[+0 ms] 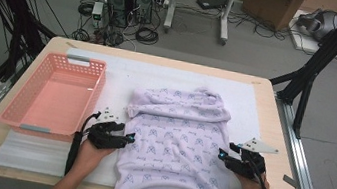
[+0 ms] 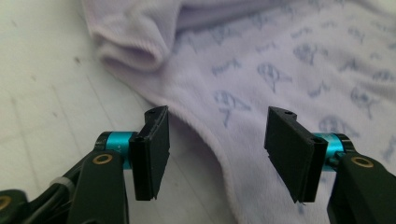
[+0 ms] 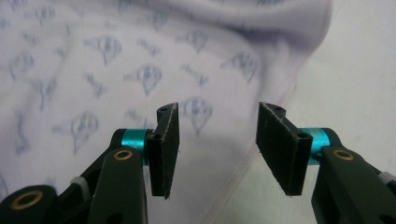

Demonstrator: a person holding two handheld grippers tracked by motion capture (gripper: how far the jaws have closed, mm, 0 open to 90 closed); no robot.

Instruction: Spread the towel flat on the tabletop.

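A pale lilac garment [image 1: 178, 136] with a small blue print lies spread on the white mat, its hem hanging over the table's front edge. My left gripper [image 1: 130, 139] is at the garment's left edge, jaws open, with the cloth's edge [image 2: 219, 140] lying below the gap and no pad pressing on it. A folded sleeve cuff [image 2: 128, 49] lies just beyond it. My right gripper [image 1: 221, 155] is at the garment's right edge, jaws open over the printed cloth [image 3: 140, 74] and its hem. Nothing is gripped by either.
A pink plastic basket [image 1: 55, 95] stands on the table's left, close behind my left hand. A white foam mat [image 1: 246, 98] covers most of the wooden table [image 1: 279, 151]. Computer towers, cables and boxes lie on the floor beyond.
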